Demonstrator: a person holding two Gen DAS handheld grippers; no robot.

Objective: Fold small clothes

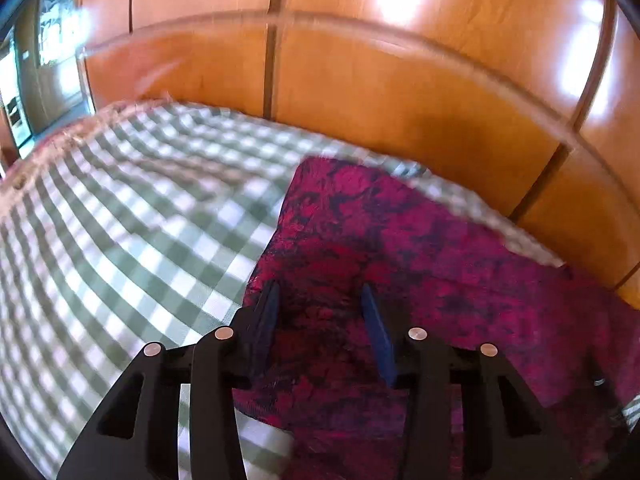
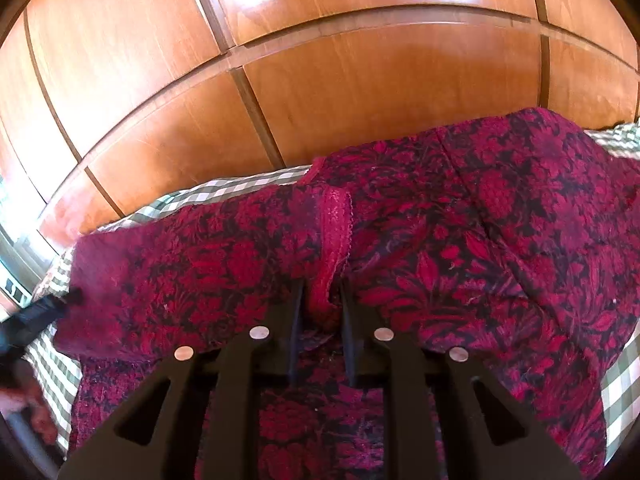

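Note:
A small red garment with a dark floral print [image 1: 420,240] lies on a green-and-white checked cloth [image 1: 140,220]. My left gripper [image 1: 320,296] is open, its blue-padded fingers apart over the garment's left part, holding nothing. In the right wrist view the same garment [image 2: 460,240] fills the frame. My right gripper [image 2: 320,292] is shut on a bunched fold with a plain red hem [image 2: 334,224] and lifts it slightly. The left gripper's black tip [image 2: 48,304] shows at the garment's left edge.
A glossy orange wooden panelled wall [image 1: 400,80] stands right behind the checked surface, also in the right wrist view [image 2: 280,80]. A window or doorway [image 1: 40,60] is at far left. Checked cloth [image 2: 620,392] shows at the right.

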